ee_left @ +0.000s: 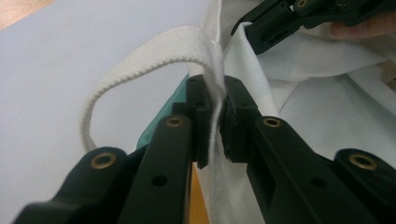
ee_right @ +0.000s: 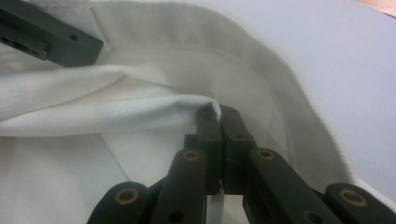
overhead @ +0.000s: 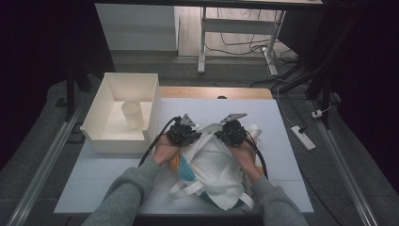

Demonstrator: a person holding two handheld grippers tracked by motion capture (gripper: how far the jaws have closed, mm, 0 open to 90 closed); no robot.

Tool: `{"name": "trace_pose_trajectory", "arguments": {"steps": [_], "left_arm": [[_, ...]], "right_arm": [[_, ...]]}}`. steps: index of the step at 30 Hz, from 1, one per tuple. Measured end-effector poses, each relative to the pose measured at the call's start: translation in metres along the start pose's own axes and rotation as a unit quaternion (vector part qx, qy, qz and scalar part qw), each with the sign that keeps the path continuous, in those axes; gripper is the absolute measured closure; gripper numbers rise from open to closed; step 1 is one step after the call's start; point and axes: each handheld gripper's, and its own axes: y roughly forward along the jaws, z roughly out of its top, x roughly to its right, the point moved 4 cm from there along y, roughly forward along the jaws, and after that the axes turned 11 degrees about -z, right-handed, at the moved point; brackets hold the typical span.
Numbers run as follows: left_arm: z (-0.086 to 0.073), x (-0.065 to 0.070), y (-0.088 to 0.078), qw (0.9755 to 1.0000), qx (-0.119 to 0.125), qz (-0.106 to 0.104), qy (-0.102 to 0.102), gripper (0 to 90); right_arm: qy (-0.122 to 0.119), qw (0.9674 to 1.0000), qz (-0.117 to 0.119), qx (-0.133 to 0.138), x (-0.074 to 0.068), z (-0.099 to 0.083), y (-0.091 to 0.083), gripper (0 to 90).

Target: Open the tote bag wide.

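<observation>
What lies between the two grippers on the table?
In the high view, white fabric of the cloth bag spans between the left gripper and the right gripper; each is shut on the bag's rim.

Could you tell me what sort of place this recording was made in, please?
Probably a lab or office workroom: a white-topped table on a grey floor, a desk frame with loose cables behind, and a power strip beside it.

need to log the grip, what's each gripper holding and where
Both hold the white cloth bag at its mouth: left gripper pinches the rim by the handle strap, right gripper pinches the opposite rim.
</observation>
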Motion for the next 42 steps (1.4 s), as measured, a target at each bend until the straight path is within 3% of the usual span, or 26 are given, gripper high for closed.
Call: {"name": "trace_pose_trajectory", "arguments": {"steps": [5,7,10,12,14,18,23,29,35,42], "left_arm": [[0.0,0.0,-0.001,1.0,0.0,-0.003,-0.001,80.9],[-0.001,0.0,-0.002,1.0,0.003,-0.006,-0.001,80.6],[-0.002,-0.001,-0.001,1.0,0.002,-0.007,-0.002,80.6],[-0.002,-0.001,0.0,1.0,0.002,-0.007,-0.003,80.6],[-0.002,-0.001,-0.001,1.0,0.002,-0.007,-0.002,80.6],[-0.002,0.0,-0.001,1.0,0.001,-0.005,0.0,80.6],[-0.002,-0.001,0.0,1.0,0.001,-0.007,-0.003,80.7],[-0.002,0.0,0.0,1.0,-0.001,-0.008,-0.003,80.7],[-0.002,0.0,0.001,1.0,0.001,-0.009,-0.003,80.6],[-0.002,0.002,0.001,1.0,-0.001,-0.009,-0.001,80.6]], "right_arm": [[-0.004,1.0,0.0,0.0,-0.001,-0.001,-0.001,86.5],[-0.008,0.9999,-0.003,-0.006,-0.001,-0.001,-0.006,78.8],[-0.003,0.9998,0.017,-0.003,-0.005,-0.001,-0.025,65.6],[-0.023,0.9994,0.024,0.009,-0.01,-0.004,-0.043,60.6],[-0.036,0.9976,0.057,0.011,-0.019,-0.01,-0.061,57.0],[-0.067,0.9898,0.126,-0.004,-0.04,-0.03,-0.085,53.7],[-0.086,0.9847,0.151,-0.016,-0.056,-0.05,-0.102,45.6],[-0.108,0.9763,0.184,-0.036,-0.071,-0.058,-0.101,41.5],[-0.117,0.9749,0.179,-0.06,-0.072,-0.066,-0.093,35.3],[-0.148,0.9705,0.166,-0.093,-0.072,-0.074,-0.085,39.1]]}}
